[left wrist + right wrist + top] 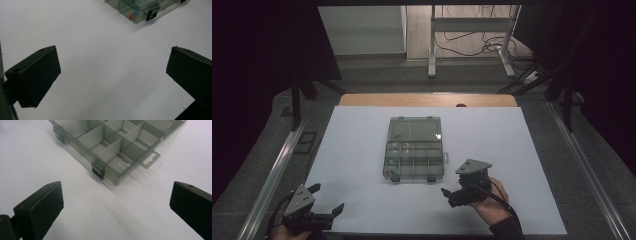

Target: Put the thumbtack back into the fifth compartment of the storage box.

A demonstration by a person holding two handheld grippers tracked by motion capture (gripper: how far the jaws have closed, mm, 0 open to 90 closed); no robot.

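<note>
A clear grey compartment box (413, 159) lies in the middle of the white sheet, with its lid (415, 129) folded open toward the far side. Two black latches sit on its near wall. My left gripper (327, 198) rests at the sheet's near left corner, open and holding nothing; its view shows the box's corner (140, 10) with small red and blue pieces (132, 15) inside. My right gripper (450, 196) is just near and right of the box, open and holding nothing. The box's dividers (112, 142) and a latch (98, 172) lie ahead of its jaws.
The white sheet (362, 150) covers most of the table, with a wooden edge (427, 99) at the back. Metal rails (277, 165) run along both sides. A person's hand (492, 206) holds the right gripper. A desk frame and cables stand on the floor beyond.
</note>
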